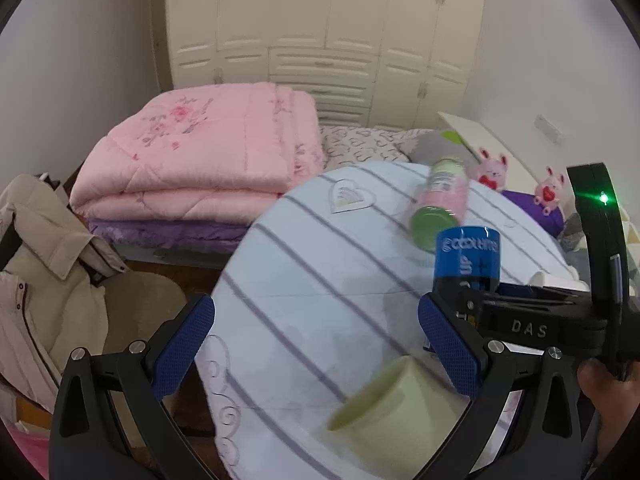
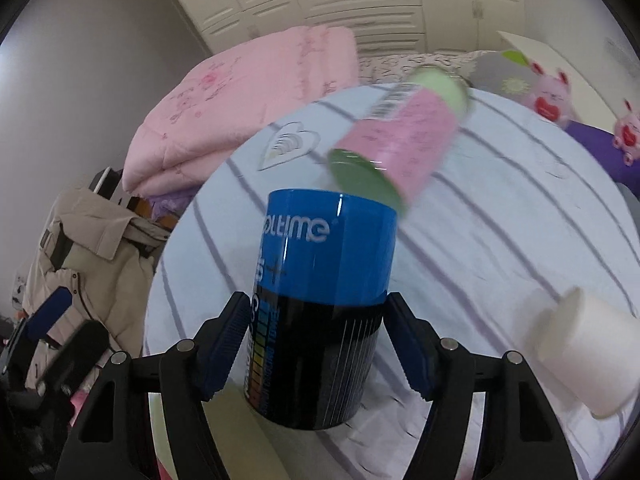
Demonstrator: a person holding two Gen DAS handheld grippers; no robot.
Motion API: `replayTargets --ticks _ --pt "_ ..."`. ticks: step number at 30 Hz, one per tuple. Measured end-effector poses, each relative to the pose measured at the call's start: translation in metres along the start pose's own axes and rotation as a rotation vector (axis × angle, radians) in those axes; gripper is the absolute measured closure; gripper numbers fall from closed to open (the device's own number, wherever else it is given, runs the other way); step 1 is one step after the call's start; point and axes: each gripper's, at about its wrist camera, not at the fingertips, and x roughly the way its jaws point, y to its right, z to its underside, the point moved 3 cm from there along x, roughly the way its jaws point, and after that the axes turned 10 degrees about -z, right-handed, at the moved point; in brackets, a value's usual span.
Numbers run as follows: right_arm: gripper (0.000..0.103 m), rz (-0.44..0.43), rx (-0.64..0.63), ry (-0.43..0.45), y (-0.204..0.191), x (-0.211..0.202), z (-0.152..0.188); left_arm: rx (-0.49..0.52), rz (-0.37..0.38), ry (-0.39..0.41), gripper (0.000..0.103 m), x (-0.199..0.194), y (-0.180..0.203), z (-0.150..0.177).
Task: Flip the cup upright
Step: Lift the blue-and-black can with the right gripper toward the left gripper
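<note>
A blue and black cup with white lettering is held between the pads of my right gripper, lifted above the striped round table; its lettering reads mirrored in the left wrist view. My left gripper is open and empty over the table's left part. A pale yellow cup lies on its side just in front of its right finger. A pink and green cup lies on its side further back, also in the left wrist view.
A white cup lies on its side at the table's right. Behind the table is a bed with a folded pink quilt, plush toys and a wardrobe. A beige coat hangs at the left.
</note>
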Motion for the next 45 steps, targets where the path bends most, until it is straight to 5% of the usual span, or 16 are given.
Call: replayTargets --ticks 10,26,27,36,45 --pt "0.034 -0.009 0.036 -0.014 0.033 -0.038 0.02 0.082 0.04 0.021 0.0 -0.03 0.049 0.005" --pt "0.029 -0.111 0.117 0.007 0.057 -0.025 0.012 0.112 0.006 -0.008 0.0 -0.028 0.076 0.007" --pt "0.018 -0.121 0.123 0.014 0.058 -0.026 0.012 0.111 0.004 -0.011 0.0 -0.027 0.076 0.007" --pt "0.018 -0.187 0.153 0.133 0.069 -0.063 0.02 0.138 -0.001 0.005 0.0 -0.034 0.095 0.003" --pt "0.018 -0.117 0.13 0.256 0.093 -0.108 0.038 0.164 0.002 0.025 0.0 -0.042 0.116 0.002"
